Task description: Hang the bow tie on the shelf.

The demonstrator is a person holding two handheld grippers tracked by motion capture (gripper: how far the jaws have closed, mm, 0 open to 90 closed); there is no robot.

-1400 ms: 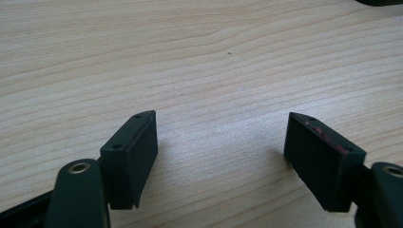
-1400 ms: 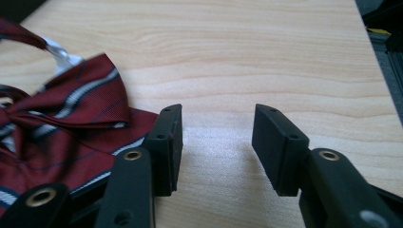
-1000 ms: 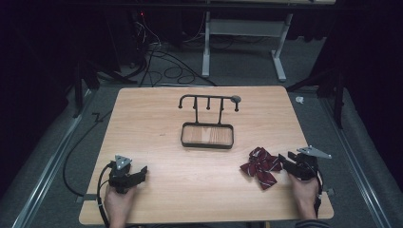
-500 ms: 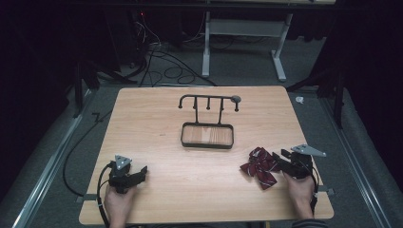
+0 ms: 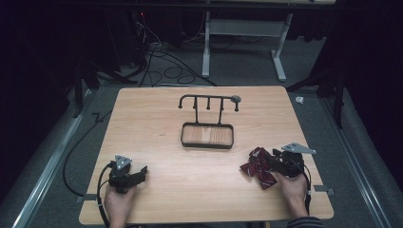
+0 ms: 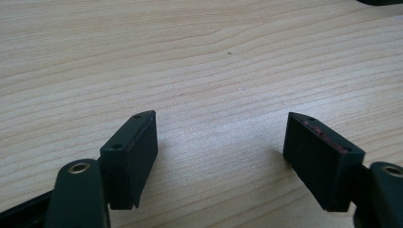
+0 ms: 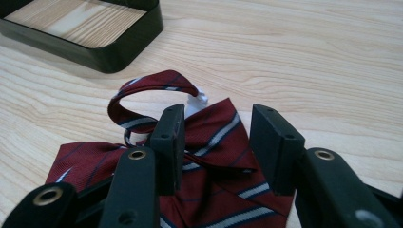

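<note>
A dark red bow tie (image 5: 258, 167) with white and dark stripes lies on the wooden table (image 5: 190, 194) at the front right. My right gripper (image 5: 272, 164) reaches over it from the right. In the right gripper view the tie's middle (image 7: 214, 135) lies between the two jaws of my right gripper (image 7: 217, 114), which stand apart without pinching it. Its neck strap (image 7: 152, 85) curls up just beyond the tips. At the front left my left gripper (image 5: 141, 172) rests on the table, and in the left gripper view my left gripper (image 6: 221, 126) is wide open over bare wood.
A black wire stand with a hook bar (image 5: 209, 98) and a low rimmed tray base (image 5: 207, 146) stands at the table's middle; its rim (image 7: 109, 59) lies just beyond the tie. Cables and a desk frame (image 5: 242, 42) are on the floor behind.
My right gripper has slid left over the bow tie, so the tie's middle now lies between its jaws. The left gripper has stayed put.
</note>
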